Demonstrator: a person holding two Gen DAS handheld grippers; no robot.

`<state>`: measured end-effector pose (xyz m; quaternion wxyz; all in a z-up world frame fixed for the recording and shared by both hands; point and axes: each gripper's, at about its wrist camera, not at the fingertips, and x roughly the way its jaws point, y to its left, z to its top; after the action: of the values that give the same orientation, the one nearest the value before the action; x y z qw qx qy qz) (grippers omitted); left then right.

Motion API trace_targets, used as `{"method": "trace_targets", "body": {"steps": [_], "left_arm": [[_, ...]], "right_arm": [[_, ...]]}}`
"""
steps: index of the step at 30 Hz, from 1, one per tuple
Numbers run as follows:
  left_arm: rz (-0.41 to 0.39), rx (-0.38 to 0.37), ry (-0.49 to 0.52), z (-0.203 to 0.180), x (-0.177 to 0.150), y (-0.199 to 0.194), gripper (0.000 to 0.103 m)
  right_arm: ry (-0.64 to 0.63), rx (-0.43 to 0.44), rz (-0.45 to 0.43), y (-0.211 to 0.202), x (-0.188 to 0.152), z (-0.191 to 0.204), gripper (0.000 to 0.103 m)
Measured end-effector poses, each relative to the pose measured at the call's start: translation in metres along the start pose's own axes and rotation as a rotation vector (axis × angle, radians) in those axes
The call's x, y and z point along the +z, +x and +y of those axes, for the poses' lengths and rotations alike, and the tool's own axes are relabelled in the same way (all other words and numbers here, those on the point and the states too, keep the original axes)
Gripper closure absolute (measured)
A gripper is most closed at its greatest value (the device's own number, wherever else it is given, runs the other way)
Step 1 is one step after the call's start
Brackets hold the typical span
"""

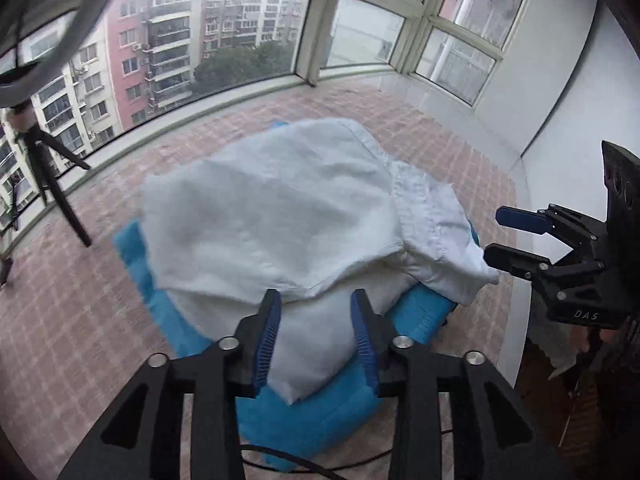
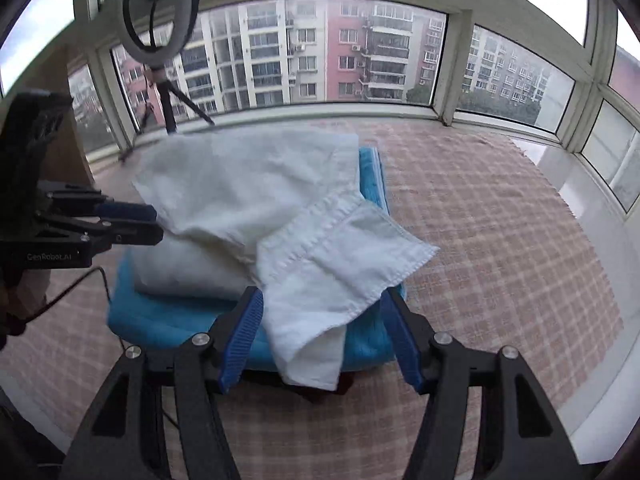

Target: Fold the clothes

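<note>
The white garment (image 1: 272, 216) is laid part-folded on a blue cushion (image 1: 320, 420), raised for working. Both the left gripper (image 1: 316, 340) and right gripper (image 2: 324, 340) are held open astride its edges, nothing clamped.

A pink and cream checked cloth (image 2: 500, 216) covers the broad surface that runs to the window sill. Directly on it lies a blue folded towel or cushion (image 2: 168, 316), and a white garment (image 2: 248, 184) is heaped on that, one corner hanging over the blue edge.
</note>
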<state>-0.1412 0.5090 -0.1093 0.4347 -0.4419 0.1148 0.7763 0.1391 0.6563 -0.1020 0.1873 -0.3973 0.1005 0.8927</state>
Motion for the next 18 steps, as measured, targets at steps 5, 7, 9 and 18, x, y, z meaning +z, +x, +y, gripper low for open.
{"method": "trace_targets", "body": {"steps": [5,7,9,18], "left_arm": [[-0.08,0.134,-0.065,0.04,-0.05,-0.076,0.036],[-0.075,0.188,-0.146,0.066,-0.085,-0.1,0.032],[-0.068,0.225,-0.249,0.095,-0.121,-0.121,0.032],[-0.078,0.588,-0.582,0.219,-0.272,-0.185,0.028]], "right_arm": [[-0.039,0.036,-0.115,-0.039,0.013,0.062,0.026],[-0.083,0.102,-0.131,-0.04,0.014,0.098,0.024],[-0.115,0.173,-0.12,-0.034,0.013,0.136,0.024],[-0.259,0.277,-0.069,0.028,-0.016,0.308,0.024]]}}
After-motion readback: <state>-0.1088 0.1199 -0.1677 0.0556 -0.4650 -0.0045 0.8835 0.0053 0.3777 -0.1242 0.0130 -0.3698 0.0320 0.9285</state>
